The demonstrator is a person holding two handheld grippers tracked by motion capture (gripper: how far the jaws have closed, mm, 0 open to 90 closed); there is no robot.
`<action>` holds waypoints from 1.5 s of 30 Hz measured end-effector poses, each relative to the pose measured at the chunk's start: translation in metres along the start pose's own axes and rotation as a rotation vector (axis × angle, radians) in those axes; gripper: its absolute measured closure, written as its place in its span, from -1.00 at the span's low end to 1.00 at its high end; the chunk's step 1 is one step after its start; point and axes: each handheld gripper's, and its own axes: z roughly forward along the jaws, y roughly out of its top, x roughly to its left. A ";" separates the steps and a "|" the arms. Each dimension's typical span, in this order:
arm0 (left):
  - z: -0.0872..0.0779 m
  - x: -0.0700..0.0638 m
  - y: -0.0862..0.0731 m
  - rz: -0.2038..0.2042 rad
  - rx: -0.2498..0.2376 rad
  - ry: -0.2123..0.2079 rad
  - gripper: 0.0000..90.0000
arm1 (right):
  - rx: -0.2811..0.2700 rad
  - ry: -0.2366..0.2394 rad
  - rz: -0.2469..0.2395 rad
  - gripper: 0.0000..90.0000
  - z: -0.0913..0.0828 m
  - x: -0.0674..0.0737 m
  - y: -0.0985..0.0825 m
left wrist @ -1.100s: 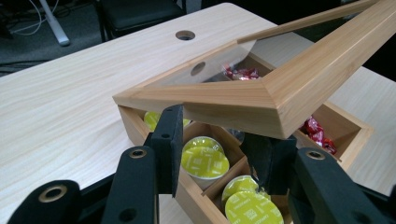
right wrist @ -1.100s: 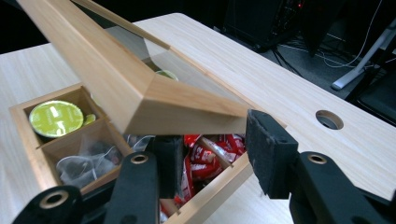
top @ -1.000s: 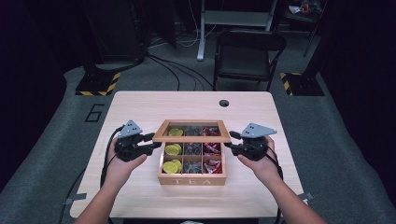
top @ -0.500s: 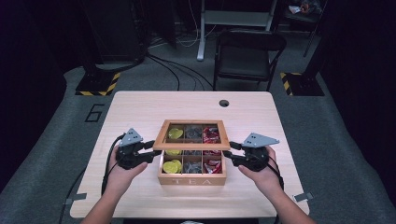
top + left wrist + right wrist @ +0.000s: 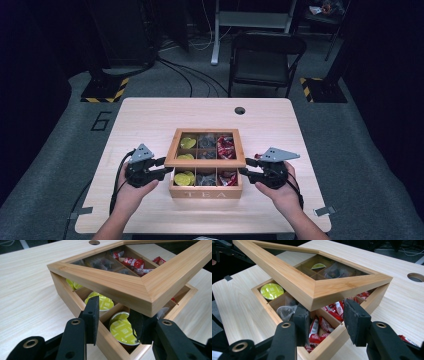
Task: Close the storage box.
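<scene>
A wooden tea box [image 5: 205,192] stands mid-table with its glass-windowed lid [image 5: 205,162] tilted partly up from the back hinge. My left gripper [image 5: 167,168] is at the lid's front left corner. In the left gripper view the lid [image 5: 112,282] lies over my left gripper [image 5: 115,306], which straddles the box's side wall above yellow capsules [image 5: 122,328]; its jaws have just been closing but stand apart. My right gripper [image 5: 243,172] is at the front right corner. My right gripper [image 5: 327,306] is open under the lid [image 5: 299,287], over red packets [image 5: 317,327].
The light wooden table [image 5: 150,115] has a round cable hole [image 5: 239,110] near its far edge. A black chair [image 5: 265,55] stands behind the table. Dark packets fill the box's middle compartments.
Both grippers have come down and toward the table's near edge, and the lid's front edge has dropped closer to the box with them.
</scene>
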 end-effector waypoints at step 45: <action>0.007 -0.020 -0.041 -0.013 0.029 -0.047 0.32 | 0.041 0.012 -0.014 0.24 0.009 0.017 -0.041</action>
